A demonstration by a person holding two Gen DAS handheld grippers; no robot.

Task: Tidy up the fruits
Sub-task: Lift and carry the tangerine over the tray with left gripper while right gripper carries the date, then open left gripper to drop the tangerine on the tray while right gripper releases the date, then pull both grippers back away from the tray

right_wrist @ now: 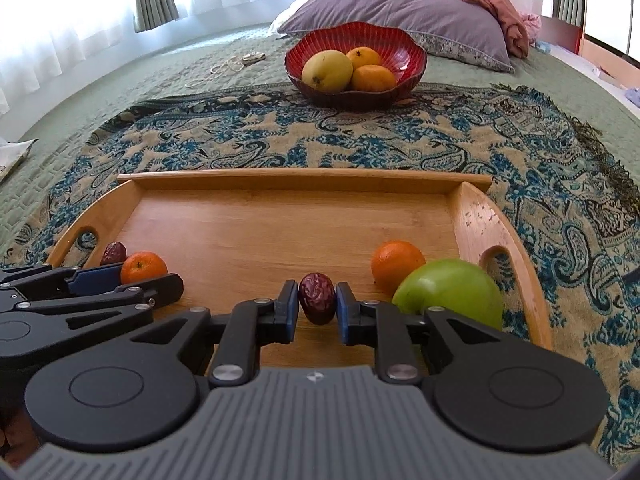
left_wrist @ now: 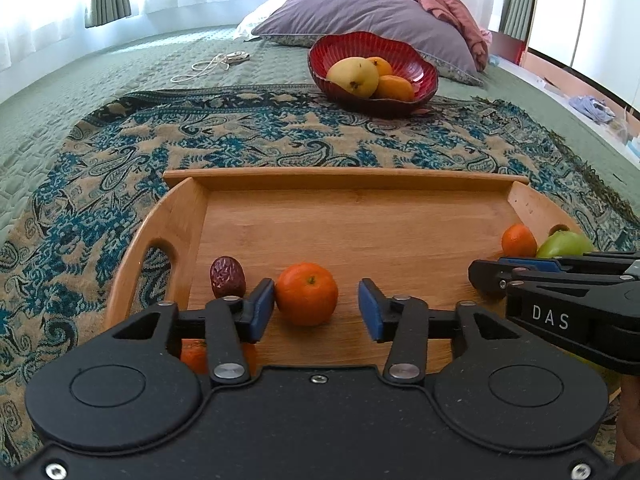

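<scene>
In the left wrist view, the left tongs stand open low in the frame, around a mandarin on the wooden tray. The fruit touches the left pad with a clear gap at the right pad; its stem faces up. In the right wrist view, the right tongs stand slightly parted around a red date, long axis upright, pads just beside it; whether they press I cannot tell.

A bed under a green quilt fills the room, a paisley throw spread over it. Purple pillow at the far edge; daylight through white curtains.
</scene>
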